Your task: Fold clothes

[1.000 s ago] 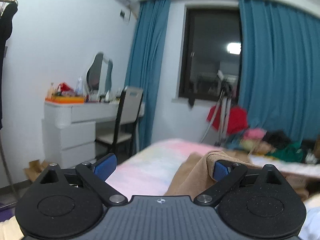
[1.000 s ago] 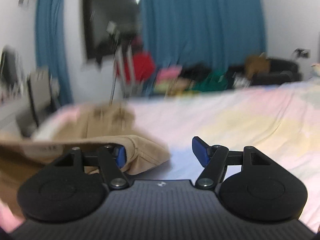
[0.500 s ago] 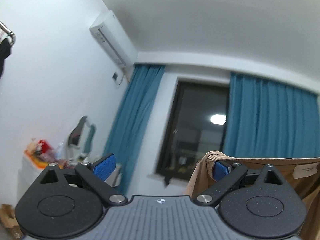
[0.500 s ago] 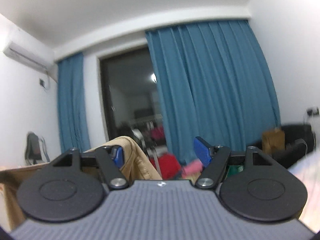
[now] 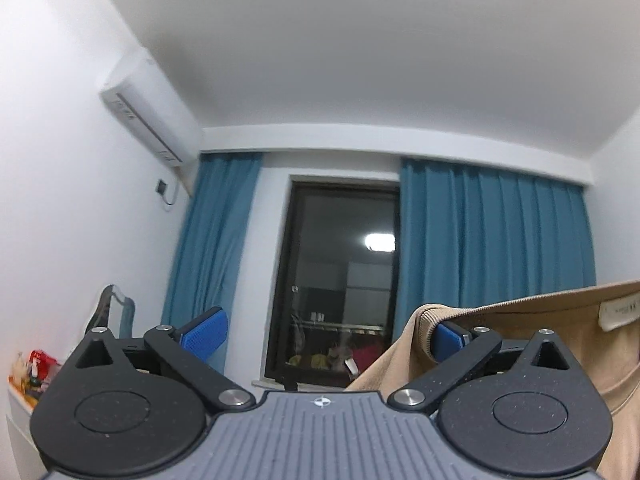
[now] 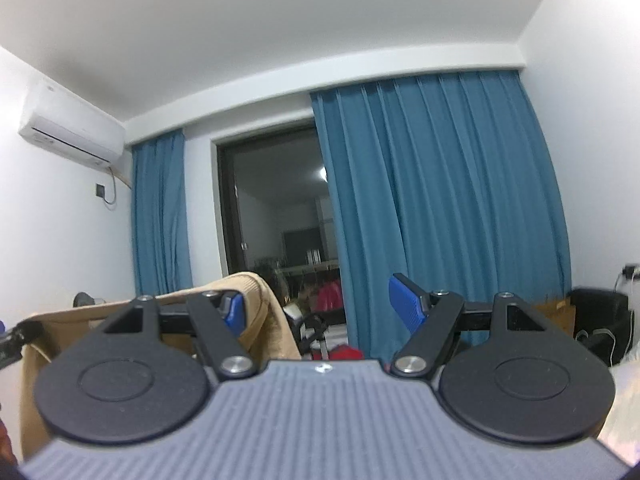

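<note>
Before the blue curtains (image 6: 440, 200) and dark window (image 5: 340, 280), a tan garment (image 5: 540, 320) hung stretched between both claws, hooked over one blue pad of each; the left claw (image 5: 326, 336) and right claw (image 6: 316, 308) stood wide.

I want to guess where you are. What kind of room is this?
Probably a bedroom in a home. There are long blue curtains beside a dark window, an air conditioner high on the wall, and a tan shirt being held up.

My two wrist views: both tilted upward, facing the dark window (image 5: 340, 280) (image 6: 276, 208), shared, across the room.
</note>
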Tool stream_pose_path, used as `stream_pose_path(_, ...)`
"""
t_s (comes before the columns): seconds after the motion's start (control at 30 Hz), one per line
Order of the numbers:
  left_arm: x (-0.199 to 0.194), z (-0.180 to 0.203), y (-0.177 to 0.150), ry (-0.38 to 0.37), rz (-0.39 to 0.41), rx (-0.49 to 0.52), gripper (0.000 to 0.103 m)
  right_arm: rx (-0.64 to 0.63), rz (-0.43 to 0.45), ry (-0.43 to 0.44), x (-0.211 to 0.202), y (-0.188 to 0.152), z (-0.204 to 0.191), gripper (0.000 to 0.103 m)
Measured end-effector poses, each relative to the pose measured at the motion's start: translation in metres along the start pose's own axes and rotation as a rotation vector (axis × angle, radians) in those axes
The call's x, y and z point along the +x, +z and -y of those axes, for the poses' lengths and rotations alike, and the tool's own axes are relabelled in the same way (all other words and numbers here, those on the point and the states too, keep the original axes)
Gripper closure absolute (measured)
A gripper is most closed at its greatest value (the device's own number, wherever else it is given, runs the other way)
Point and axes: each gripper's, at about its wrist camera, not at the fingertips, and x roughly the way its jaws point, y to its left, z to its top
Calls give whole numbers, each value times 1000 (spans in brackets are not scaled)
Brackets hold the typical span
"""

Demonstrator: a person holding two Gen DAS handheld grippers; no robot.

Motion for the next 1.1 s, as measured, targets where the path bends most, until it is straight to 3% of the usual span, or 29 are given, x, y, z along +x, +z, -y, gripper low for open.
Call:
stream_pose_path(0.2,94,12,-71,3,-117,22,0,-33,-105,-40,96,-62,18,30)
stream_pose_path(0.27,137,14,-106,26,-159,27,0,-47,-131,-52,134,-91,21,22)
stream_pose_path(0.3,159,14,-127,32,-175,28,0,-55,-143,-65,156,-108,23,15)
stream_pose_path(0.4,225,20,-195,46,-217,39,0,-63,-192,-96,226,-169,36,17)
stream_pose_path(0.57,322,36,-344,48,-348,72,0,-45,-317,-142,340,-298,70,17)
stream_pose_path(0.77,411,52,-543,19,-605,130,1,-54,-556,-161,447,-473,120,18)
stream_pose_path(0.87,443,58,-626,-12,-790,161,4,-50,-753,-162,492,-543,139,18)
stream_pose_path(1.0,468,67,-683,-94,-1034,236,6,-50,-1051,-93,539,-593,150,18)
stream_pose_path(1.1,478,70,-696,-164,-1154,257,4,-136,-1172,27,554,-603,134,18)
